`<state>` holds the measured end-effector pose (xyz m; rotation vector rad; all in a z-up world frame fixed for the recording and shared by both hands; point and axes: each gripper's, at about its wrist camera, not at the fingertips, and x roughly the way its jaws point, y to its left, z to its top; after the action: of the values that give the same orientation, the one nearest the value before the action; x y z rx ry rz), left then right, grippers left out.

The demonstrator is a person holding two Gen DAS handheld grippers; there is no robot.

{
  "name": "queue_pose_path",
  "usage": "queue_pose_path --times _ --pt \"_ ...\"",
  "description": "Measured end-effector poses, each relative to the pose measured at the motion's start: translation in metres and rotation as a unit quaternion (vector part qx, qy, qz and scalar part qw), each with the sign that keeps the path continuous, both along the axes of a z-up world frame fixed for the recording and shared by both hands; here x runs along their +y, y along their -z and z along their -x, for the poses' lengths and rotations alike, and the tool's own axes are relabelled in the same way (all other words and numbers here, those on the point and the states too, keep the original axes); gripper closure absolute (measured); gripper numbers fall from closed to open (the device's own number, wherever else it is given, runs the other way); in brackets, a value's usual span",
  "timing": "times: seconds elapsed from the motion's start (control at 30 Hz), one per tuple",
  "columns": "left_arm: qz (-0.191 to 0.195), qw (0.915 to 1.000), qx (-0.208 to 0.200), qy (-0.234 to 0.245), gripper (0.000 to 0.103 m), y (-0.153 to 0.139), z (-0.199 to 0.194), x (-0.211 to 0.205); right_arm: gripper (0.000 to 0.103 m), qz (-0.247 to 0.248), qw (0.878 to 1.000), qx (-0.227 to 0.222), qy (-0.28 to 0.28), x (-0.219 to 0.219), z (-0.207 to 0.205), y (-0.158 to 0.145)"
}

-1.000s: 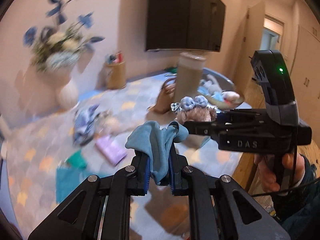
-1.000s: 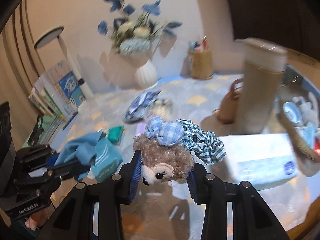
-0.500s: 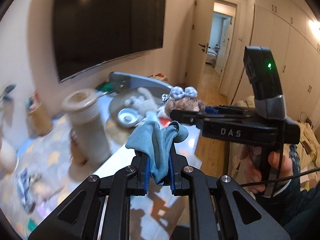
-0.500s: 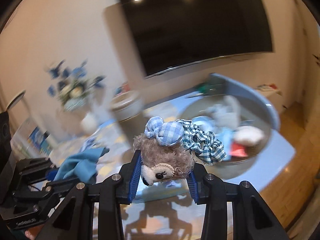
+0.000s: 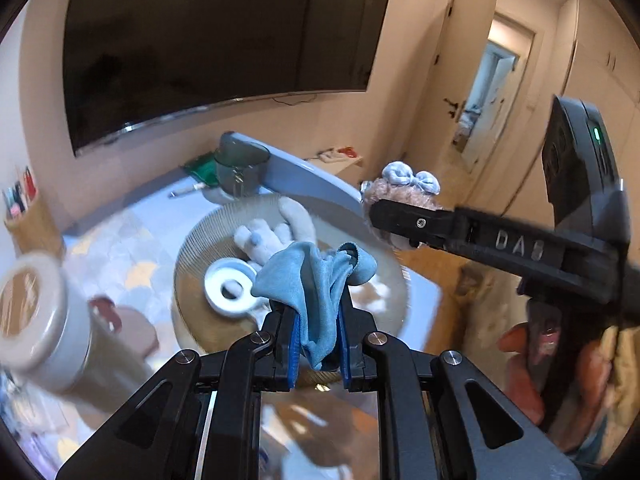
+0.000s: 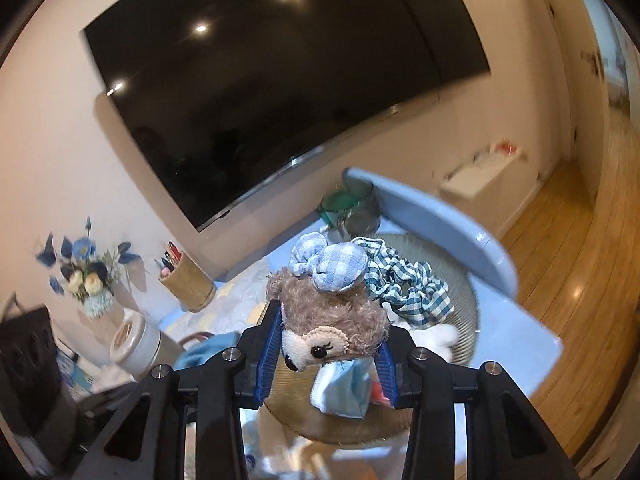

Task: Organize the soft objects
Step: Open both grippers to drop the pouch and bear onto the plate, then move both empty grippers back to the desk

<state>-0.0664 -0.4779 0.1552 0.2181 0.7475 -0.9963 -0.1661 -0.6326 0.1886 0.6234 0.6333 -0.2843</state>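
My left gripper (image 5: 318, 344) is shut on a light blue cloth (image 5: 316, 280) and holds it over the near rim of a round woven basket (image 5: 200, 240). The basket holds a white plush toy (image 5: 276, 236) and a white ring-shaped item (image 5: 230, 290). My right gripper (image 6: 326, 354) is shut on a brown plush bear head (image 6: 332, 320) with a blue checked bow and a checked scrunchie (image 6: 408, 284), above the basket (image 6: 464, 292). In the left wrist view the right gripper (image 5: 384, 212) is at the basket's right rim with the bear (image 5: 404, 188).
A tall beige jar (image 5: 44, 320) stands left of the basket. A wicker pen holder (image 6: 188, 284) and a flower vase (image 6: 92, 284) stand by the wall under a large TV (image 6: 280, 80). A blue curved board (image 6: 436, 216) and a glass jug (image 5: 240, 168) are behind the basket.
Both grippers have swung from the table's middle to over the basket, still carrying the cloth and the bear. The basket is now directly below them.
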Motion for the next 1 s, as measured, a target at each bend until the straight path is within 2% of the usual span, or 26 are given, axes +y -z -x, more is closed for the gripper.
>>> queue_pose_path --times 0.07,0.1,0.13,0.17,0.2,0.33,0.5,0.57,0.7,0.8,0.87,0.9,0.97,1.0 --pt "-0.021 0.9997 -0.009 0.004 0.082 0.009 -0.007 -0.015 0.061 -0.034 0.999 0.004 0.001 -0.013 -0.010 0.009" --pt "-0.028 0.9996 -0.007 0.006 0.070 0.013 -0.009 -0.019 0.054 -0.045 0.999 0.007 -0.001 -0.020 -0.017 0.013" --pt "-0.037 0.9993 -0.007 0.004 0.065 0.017 -0.011 -0.022 0.047 -0.051 0.999 0.012 -0.002 -0.026 -0.021 0.018" --pt "-0.048 0.9988 -0.005 0.000 0.065 0.022 -0.013 -0.023 0.037 -0.055 0.998 0.018 0.001 -0.031 -0.025 0.023" --pt "-0.052 0.9986 -0.001 0.000 0.065 0.024 -0.013 -0.022 0.034 -0.060 0.998 0.020 0.000 -0.033 -0.026 0.026" --pt "-0.055 0.9982 0.010 0.023 0.065 0.029 0.000 -0.017 0.034 -0.095 0.995 0.015 -0.009 -0.034 -0.016 0.036" --pt "-0.049 0.9975 -0.017 0.047 0.065 0.017 0.030 0.003 0.034 -0.098 0.995 0.007 -0.012 -0.026 0.006 0.032" --pt "-0.040 0.9976 -0.026 0.050 0.065 0.007 0.042 0.022 0.034 -0.089 0.996 0.008 -0.019 -0.017 0.014 0.026" --pt "-0.027 0.9976 -0.018 0.062 0.065 -0.010 0.060 0.070 0.034 -0.068 0.997 -0.007 -0.036 0.011 0.035 0.010" --pt "-0.030 0.9984 -0.023 0.043 0.065 -0.015 0.070 0.116 0.034 -0.069 0.995 -0.020 -0.063 0.041 0.050 0.003" --pt "-0.025 0.9994 -0.019 0.013 0.065 -0.017 0.070 0.154 0.034 -0.058 0.995 -0.016 -0.084 0.065 0.054 0.000" --pt "-0.020 0.9997 -0.014 -0.001 0.062 -0.017 0.068 0.172 0.033 -0.046 0.994 -0.011 -0.103 0.084 0.055 -0.003" --pt "-0.012 0.9989 -0.008 -0.044 0.033 -0.019 0.061 0.217 0.033 -0.029 0.991 -0.008 -0.128 0.110 0.055 -0.005" --pt "-0.010 0.9976 -0.010 -0.068 0.013 -0.020 0.057 0.237 0.033 -0.017 0.989 -0.005 -0.146 0.129 0.053 -0.007"
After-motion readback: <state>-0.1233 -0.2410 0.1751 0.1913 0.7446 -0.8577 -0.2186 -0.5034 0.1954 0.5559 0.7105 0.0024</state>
